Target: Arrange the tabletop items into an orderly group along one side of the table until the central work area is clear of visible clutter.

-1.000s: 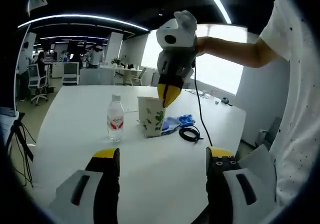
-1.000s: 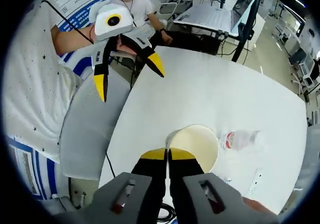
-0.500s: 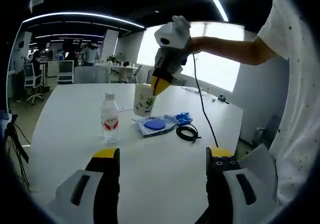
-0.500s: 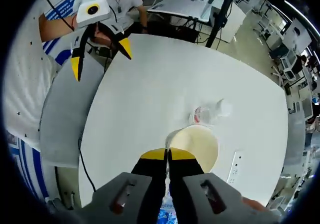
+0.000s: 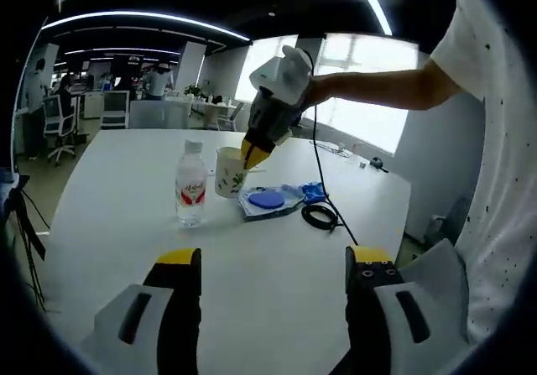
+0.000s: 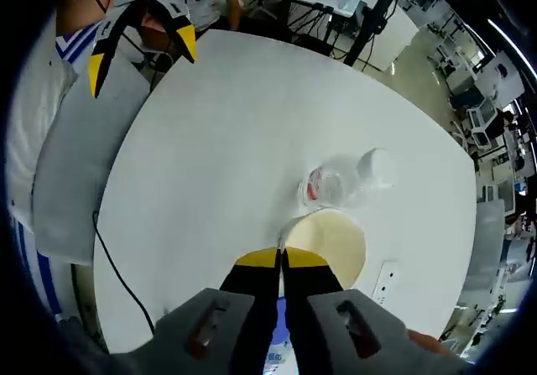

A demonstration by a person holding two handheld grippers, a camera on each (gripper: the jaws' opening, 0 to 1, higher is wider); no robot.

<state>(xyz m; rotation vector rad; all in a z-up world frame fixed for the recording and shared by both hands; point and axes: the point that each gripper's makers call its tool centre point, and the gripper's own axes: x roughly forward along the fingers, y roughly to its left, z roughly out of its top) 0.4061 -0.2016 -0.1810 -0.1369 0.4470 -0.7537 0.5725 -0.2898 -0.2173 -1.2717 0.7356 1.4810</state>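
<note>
Early days here, I'd say. The right claw (image 6: pixel 282 259) is pinched on the rim of the paper cup (image 5: pixel 227 172), bringing it in just beside the water bottle (image 5: pixel 191 194). The left claw (image 5: pixel 273 262) hangs wide open, holding nothing. The blue lid (image 5: pixel 266 199) and coiled black cable (image 5: pixel 320 216) are left to tidy on the white counter (image 5: pixel 117 190).

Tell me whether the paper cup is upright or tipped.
Upright. The paper cup stands beside the water bottle, mouth up; the right gripper pinches its rim, jaws shut.
</note>
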